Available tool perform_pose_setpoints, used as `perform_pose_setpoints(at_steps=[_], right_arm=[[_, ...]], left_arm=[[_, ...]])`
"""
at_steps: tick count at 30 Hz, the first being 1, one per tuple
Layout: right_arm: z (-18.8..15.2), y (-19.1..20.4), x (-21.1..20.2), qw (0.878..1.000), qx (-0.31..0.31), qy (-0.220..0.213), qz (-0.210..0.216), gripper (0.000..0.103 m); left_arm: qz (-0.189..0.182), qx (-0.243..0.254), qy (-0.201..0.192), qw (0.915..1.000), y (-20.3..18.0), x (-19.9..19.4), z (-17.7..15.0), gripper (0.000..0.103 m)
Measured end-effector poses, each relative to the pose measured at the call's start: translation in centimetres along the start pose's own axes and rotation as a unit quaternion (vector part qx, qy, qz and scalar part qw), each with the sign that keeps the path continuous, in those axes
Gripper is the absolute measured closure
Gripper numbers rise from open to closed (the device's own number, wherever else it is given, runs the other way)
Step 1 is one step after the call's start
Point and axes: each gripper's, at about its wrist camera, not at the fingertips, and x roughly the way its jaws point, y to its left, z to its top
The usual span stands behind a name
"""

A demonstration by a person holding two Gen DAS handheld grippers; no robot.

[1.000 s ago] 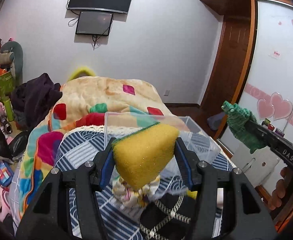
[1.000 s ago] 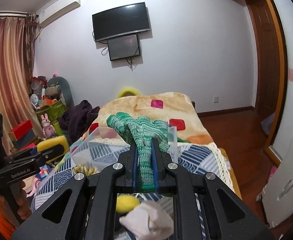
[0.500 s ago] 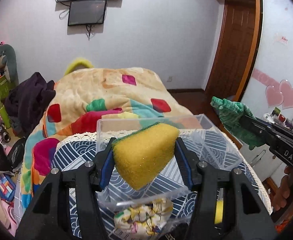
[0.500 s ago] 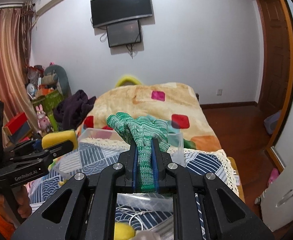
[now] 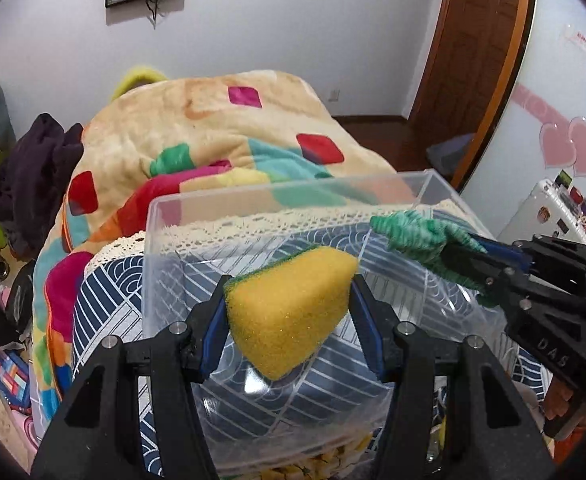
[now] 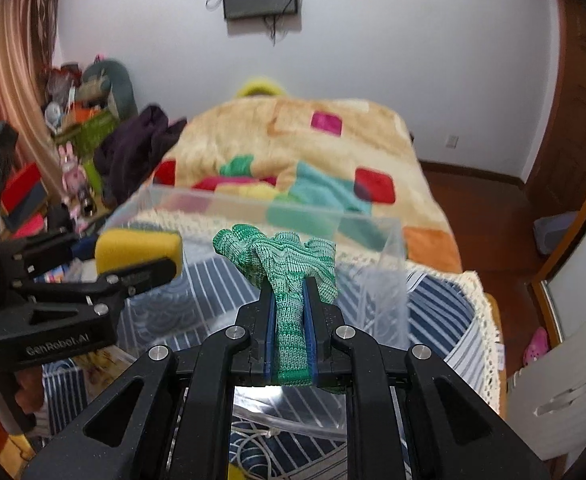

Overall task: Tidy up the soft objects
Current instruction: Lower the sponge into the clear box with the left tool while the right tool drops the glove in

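Note:
My left gripper [image 5: 289, 300] is shut on a yellow sponge [image 5: 289, 312] with a green backing and holds it above the open clear plastic bin [image 5: 161, 248]. My right gripper [image 6: 289, 300] is shut on a green knit glove [image 6: 285, 264] and holds it over the same bin [image 6: 393, 240]. In the left wrist view the glove [image 5: 417, 236] and right gripper [image 5: 477, 258] hang over the bin's right side. In the right wrist view the sponge [image 6: 137, 246] and left gripper [image 6: 141, 272] are at the left.
The bin stands on a blue-and-white patterned cloth with a lace edge [image 5: 105, 292]. Behind it lies a colourful blanket [image 5: 221, 120] on the bed. Dark clothes [image 5: 33, 160] and clutter [image 6: 73, 120] are at the left. A white board [image 6: 565, 392] stands at the right.
Both grippers have moved forward and down over the clear bin, which now fills more of each view. Both still hold their objects.

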Motion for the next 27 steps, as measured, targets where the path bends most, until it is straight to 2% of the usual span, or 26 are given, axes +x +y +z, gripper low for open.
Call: perform_pose_setpoints(at_steps=[4, 9, 12, 14, 16, 20, 22, 25, 27], right_arm=[[-0.4, -0.4, 1.0, 0.999, -0.004, 0.031, 0.001, 0.091], [-0.8, -0.9, 0.5, 0.999, 0.003, 0.035, 0.007, 0.09], [-0.6, -0.9, 0.1, 0.999, 0.004, 0.032, 0.009, 0.079], [-0.4, -1.0, -0.4, 1.0, 0.003, 0.02, 0.007, 0.066], [-0.2, -1.0, -0.9, 1.0, 0.003, 0.008, 0.002, 0.059], [0.2, -0.9, -2.0, 1.0, 0.004, -0.018, -0.005, 0.047], [0.3, -1.0, -3.0, 0.999, 0.003, -0.034, -0.013, 0.043], [0.0, -0.9, -4.8, 0.998, 0.003, -0.064, -0.023, 0.035], [-0.3, -0.8, -5.7, 0.997, 0.003, -0.079, -0.023, 0.034]], left_arm=[[0.013, 0.017, 0.009, 0.9997, -0.3, 0.6, -0.3, 0.047], [0.019, 0.029, 0.01, 0.9994, -0.7, 0.5, -0.7, 0.041], [0.023, 0.035, 0.005, 0.9991, -1.0, 0.0, -0.8, 0.035], [0.029, 0.041, -0.001, 0.9988, -1.3, -0.4, -0.8, 0.027], [0.034, 0.045, -0.01, 0.9983, -1.4, -1.1, -0.8, 0.024], [0.039, 0.044, -0.034, 0.9977, -1.4, -3.0, -0.8, 0.018], [0.044, 0.044, -0.054, 0.9966, -1.3, -4.4, -1.0, 0.006], [0.053, 0.052, -0.077, 0.9942, -1.4, -6.2, -1.4, 0.004], [0.055, 0.056, -0.087, 0.9931, -1.5, -7.1, -2.0, 0.003]])
